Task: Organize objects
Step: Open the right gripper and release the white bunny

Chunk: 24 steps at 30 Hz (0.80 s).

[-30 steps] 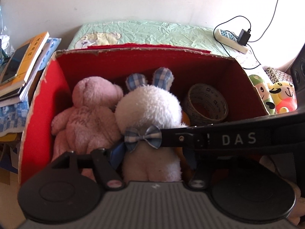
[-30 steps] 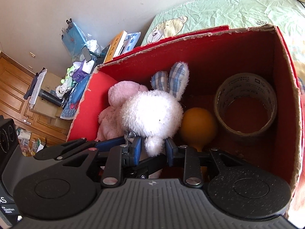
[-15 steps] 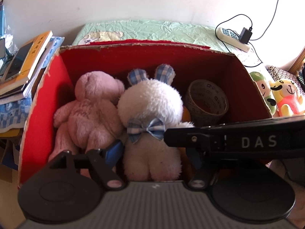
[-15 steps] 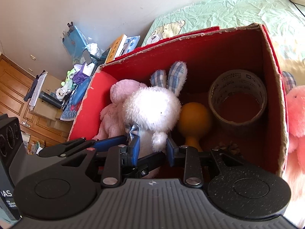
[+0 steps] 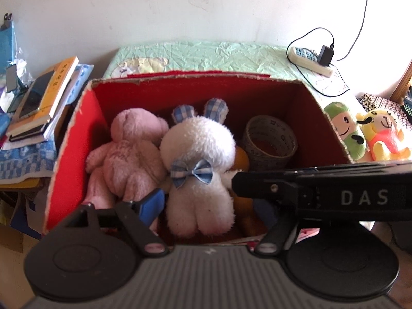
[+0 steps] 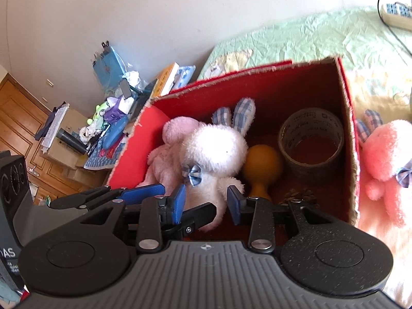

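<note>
A red cardboard box (image 5: pixel 74 144) (image 6: pixel 349 139) holds a pink plush bear (image 5: pixel 131 159) (image 6: pixel 167 154), a white plush rabbit (image 5: pixel 199 170) (image 6: pixel 216 154) with a blue bow, an orange bulb-shaped toy (image 6: pixel 261 164) and a tape roll (image 5: pixel 270 139) (image 6: pixel 311 139). My right gripper (image 6: pixel 207 202) is open, its blue pads either side of the rabbit's lower body without squeezing it. My left gripper (image 5: pixel 206 206) is open around the rabbit's base; its right finger is hidden behind the right gripper's body.
A pink plush rabbit (image 6: pixel 386 159) lies outside the box on the right. A green plush (image 5: pixel 346 131) and a yellow plush (image 5: pixel 383 134) sit by the box on the green sheet (image 5: pixel 219 54). A power strip (image 5: pixel 309 59) lies behind. Books (image 5: pixel 43 95) are stacked left.
My right gripper's pads have opened off the white rabbit's arm and both grippers have pulled back and up from the box. The rabbit stays in the box.
</note>
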### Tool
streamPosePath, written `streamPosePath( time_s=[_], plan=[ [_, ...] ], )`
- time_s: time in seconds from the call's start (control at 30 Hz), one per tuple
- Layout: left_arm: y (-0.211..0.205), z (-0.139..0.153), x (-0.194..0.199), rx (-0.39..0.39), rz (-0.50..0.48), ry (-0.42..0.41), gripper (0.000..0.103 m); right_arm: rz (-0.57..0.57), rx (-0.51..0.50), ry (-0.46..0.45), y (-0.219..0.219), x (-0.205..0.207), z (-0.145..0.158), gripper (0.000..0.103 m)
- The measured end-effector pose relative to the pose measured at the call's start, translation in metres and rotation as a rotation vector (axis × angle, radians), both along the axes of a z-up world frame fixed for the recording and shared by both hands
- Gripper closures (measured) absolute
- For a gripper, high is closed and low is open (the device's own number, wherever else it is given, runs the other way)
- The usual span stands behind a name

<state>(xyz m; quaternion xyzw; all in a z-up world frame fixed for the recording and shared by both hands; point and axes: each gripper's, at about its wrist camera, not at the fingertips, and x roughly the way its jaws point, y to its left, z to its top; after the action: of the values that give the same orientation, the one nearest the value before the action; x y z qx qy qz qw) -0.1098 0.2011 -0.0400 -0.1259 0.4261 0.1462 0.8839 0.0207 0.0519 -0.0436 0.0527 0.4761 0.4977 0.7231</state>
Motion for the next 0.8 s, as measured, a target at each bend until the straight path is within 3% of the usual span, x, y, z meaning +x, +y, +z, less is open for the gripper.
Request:
streamPosePath(
  time_s=[0.4, 0.63, 0.8],
  plan=[
    [-0.014, 0.025, -0.027, 0.024, 0.061, -0.021, 0.021, -0.009, 0.068, -0.029, -0.026, -0.022, 0.019, 0.064],
    [-0.03, 0.025, -0.042, 0.052, 0.088, -0.005, 0.017, 0.027, 0.075, -0.02, -0.037, -0.034, 0.02, 0.063],
    [-0.044, 0.018, -0.046, 0.031, 0.092, 0.022, 0.017, 0.049, 0.047, -0.035, -0.048, -0.04, 0.016, 0.063]
  ],
)
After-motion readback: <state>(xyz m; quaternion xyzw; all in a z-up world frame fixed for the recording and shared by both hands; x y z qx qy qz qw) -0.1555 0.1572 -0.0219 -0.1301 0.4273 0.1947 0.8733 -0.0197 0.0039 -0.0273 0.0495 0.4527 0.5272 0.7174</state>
